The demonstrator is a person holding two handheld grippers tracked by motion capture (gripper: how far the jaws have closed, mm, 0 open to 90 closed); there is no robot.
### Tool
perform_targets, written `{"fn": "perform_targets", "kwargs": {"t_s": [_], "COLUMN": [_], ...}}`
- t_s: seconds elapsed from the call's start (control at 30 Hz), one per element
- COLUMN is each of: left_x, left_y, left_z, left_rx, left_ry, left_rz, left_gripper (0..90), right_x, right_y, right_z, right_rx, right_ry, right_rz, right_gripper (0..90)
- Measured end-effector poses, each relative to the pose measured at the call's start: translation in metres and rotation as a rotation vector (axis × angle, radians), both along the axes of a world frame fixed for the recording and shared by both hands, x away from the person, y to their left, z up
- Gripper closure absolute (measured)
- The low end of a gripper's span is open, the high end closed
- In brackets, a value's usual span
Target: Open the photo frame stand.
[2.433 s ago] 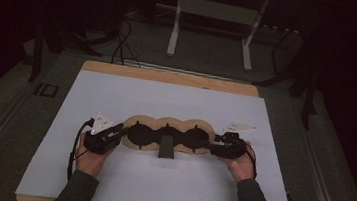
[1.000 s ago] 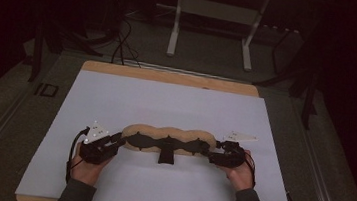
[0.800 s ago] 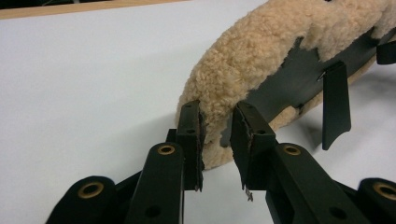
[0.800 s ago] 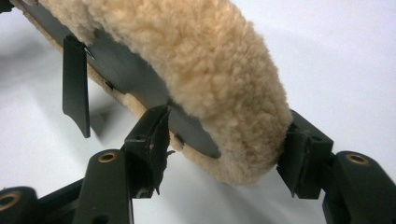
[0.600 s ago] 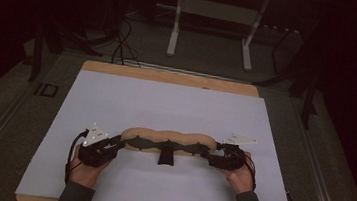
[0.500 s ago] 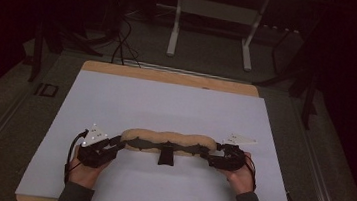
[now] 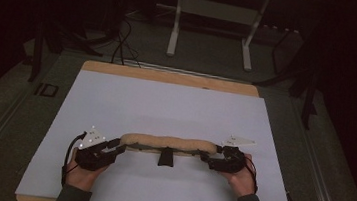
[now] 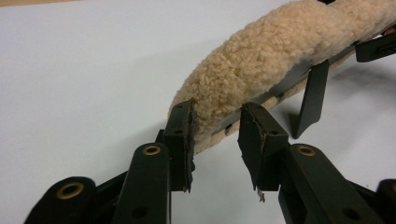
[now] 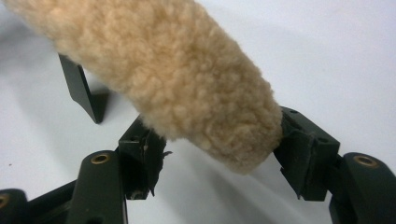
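Both grippers, left (image 7: 117, 148) opening, right (image 7: 209, 159) spread wide, should back off level toward six o'clock, leaving the fleece pad (image 7: 168, 143) flat

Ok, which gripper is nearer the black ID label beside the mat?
Left. The left gripper is at the fleece pad's left end, on the label's side; the right gripper is at the pad's far end. Both have just been opening, pad ends between their jaws.

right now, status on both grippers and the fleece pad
Left gripper jaws just opening, one pad touching the fleece pad. Right gripper astride the other end. Nothing in the way.
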State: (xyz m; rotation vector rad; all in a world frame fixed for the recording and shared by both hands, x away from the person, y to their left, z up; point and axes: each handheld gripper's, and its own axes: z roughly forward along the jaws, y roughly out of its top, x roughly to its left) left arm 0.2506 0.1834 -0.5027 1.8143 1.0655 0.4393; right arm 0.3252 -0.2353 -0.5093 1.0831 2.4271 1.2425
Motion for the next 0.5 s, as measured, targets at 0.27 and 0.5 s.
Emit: {"fn": "perform_targets", "kwargs": {"t_s": [0.27,0.5], "left_x": [-0.0019,-0.0042], "left_y": [0.0039,0.0095], "left_z": [0.0005,0.0016], "left_rx": [-0.02,-0.055], "left_ry": [0.002,-0.003], "left_rz": [-0.004,0.004], "left_gripper": [63.1,60.7], "right_x": [-0.0003,-0.001], "right_y": [-0.004,-0.0101], "right_z": [0.0,-0.0001], "right_rx": [0.014,0.009], "right_ry": [0.029,0.057], "right_rz": [-0.016,-0.025], "right_gripper": [39.6,40.0]}}
